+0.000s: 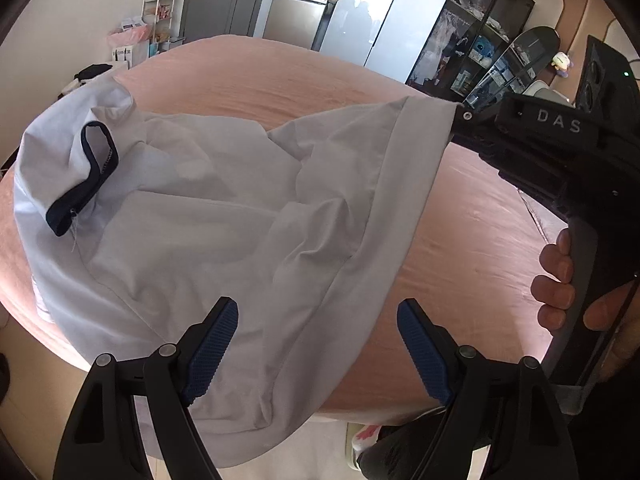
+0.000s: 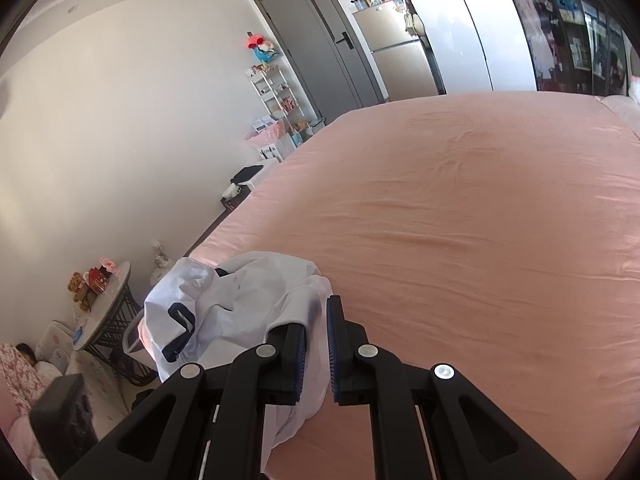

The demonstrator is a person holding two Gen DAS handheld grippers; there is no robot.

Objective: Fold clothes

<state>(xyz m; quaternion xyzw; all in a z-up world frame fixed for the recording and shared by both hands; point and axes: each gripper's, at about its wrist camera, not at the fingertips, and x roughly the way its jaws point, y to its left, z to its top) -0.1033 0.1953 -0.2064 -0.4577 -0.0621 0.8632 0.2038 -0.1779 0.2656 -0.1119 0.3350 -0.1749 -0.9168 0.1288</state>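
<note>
A white shirt (image 1: 208,216) with a navy collar band (image 1: 86,184) lies crumpled across the near-left part of the pink bed (image 1: 280,80). My left gripper (image 1: 318,332) is open just above the shirt's lower hem, one blue pad (image 1: 212,352) over the cloth and the other over bare sheet. In the left wrist view my right gripper (image 1: 460,114) pinches the far hem corner, pulling that edge taut. In the right wrist view the right gripper (image 2: 317,346) is shut on a fold of the shirt (image 2: 240,300), which trails away to the left.
A hand (image 1: 556,280) holds the right gripper's handle. The pink sheet (image 2: 480,220) stretches wide to the right and back. Off the bed's left edge stand a round side table (image 2: 108,304) with toys, a white shelf (image 2: 276,96), a fridge (image 2: 400,52) and a dark glass cabinet (image 1: 472,40).
</note>
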